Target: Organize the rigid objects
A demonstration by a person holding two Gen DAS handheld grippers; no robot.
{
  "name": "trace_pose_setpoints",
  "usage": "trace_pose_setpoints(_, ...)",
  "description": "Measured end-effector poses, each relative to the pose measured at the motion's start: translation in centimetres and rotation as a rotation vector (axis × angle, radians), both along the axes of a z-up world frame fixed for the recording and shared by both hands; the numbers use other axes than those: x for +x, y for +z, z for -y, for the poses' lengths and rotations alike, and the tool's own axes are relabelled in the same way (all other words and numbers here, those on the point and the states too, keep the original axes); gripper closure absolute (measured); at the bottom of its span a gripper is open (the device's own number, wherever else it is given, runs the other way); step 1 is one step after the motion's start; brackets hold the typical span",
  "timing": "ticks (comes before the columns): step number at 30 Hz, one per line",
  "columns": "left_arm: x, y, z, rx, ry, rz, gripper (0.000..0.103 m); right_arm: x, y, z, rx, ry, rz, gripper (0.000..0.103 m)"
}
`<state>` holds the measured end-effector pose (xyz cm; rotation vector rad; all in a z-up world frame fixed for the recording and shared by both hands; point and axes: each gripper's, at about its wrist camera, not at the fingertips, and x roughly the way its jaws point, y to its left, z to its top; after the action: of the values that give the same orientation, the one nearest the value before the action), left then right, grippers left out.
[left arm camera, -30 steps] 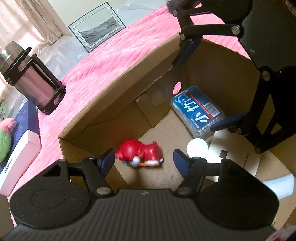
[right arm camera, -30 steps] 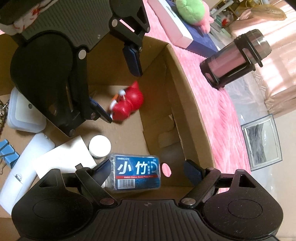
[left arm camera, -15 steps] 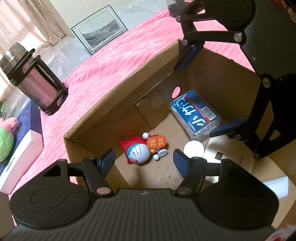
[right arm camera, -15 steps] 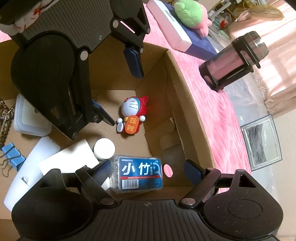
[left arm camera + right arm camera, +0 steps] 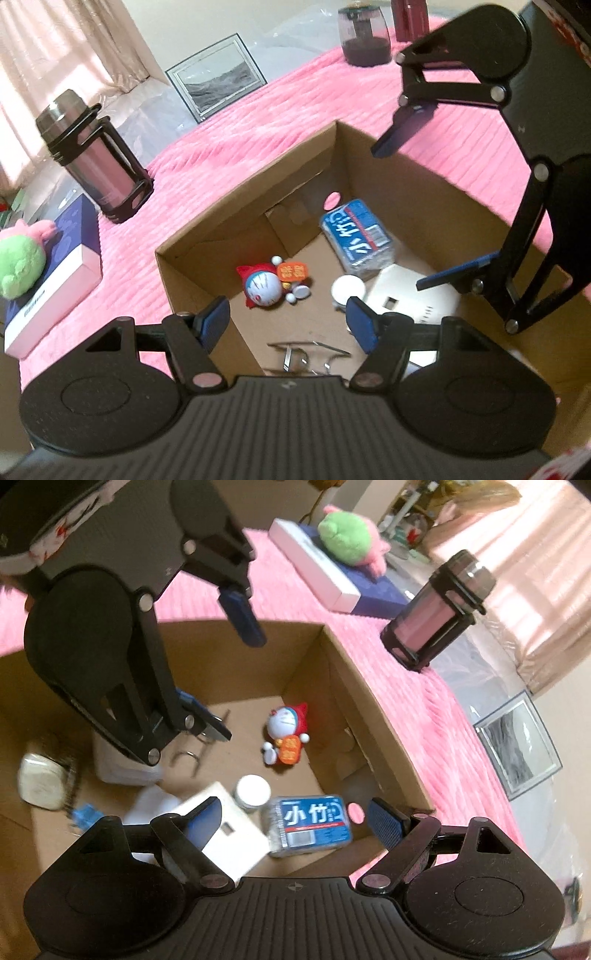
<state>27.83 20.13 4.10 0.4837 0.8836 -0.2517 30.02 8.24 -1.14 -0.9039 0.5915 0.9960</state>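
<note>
Left wrist: we hold left gripper (image 5: 288, 321) and right gripper (image 5: 293, 818) wide apart, empty, since figurine (image 5: 271, 284) already lies inside box (image 5: 243, 192).

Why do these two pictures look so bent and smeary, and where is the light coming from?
Left wrist view: a fisheye lens bows the cardboard box and darkens the corners; daylight glows through the curtains at upper left. Right wrist view: motion blur smears the white items at the box's left side, while the blue packet stays fairly readable; the curtains at upper right are washed out.
</note>
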Motion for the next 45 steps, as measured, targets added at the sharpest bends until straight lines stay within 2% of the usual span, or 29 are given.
trace_pose_setpoints(6,-4.4,2.0,1.0,-0.034,0.035,0.032,0.031,-3.8,2.3,2.0,0.103,-0.082,-0.042,0.02)
trace_pose_setpoints(10,-7.4,3.1,1.6,-0.094,0.099,0.06,0.027,-6.0,3.3,3.4,0.168,-0.155,-0.077,0.02)
trace_pose_setpoints(15,-11.3,3.8,2.0,-0.146,0.159,0.099,0.017,-9.0,4.0,5.8,0.251,-0.244,-0.119,0.02)
trace_pose_setpoints(19,-14.3,4.2,2.0,-0.211,0.212,0.121,0.013,-11.2,4.5,7.9,0.33,-0.366,-0.152,0.02)
trace_pose_setpoints(24,-17.9,4.9,2.5,-0.256,0.259,0.181,0.002,-14.0,4.7,10.6,0.432,-0.471,-0.215,0.019)
trace_pose_setpoints(29,-21.3,5.2,3.1,-0.302,0.313,0.233,0.001,-17.1,4.5,12.7,0.503,-0.546,-0.265,0.016)
trace_pose_setpoints(36,-24.5,4.8,4.5,-0.341,0.379,0.248,0.001,-20.4,4.0,15.4,0.587,-0.626,-0.34,0.014)
trace_pose_setpoints(45,-28.6,3.9,6.1,-0.399,0.468,0.25,0.002,-23.7,3.5,18.9,0.617,-0.712,-0.338,0.014)
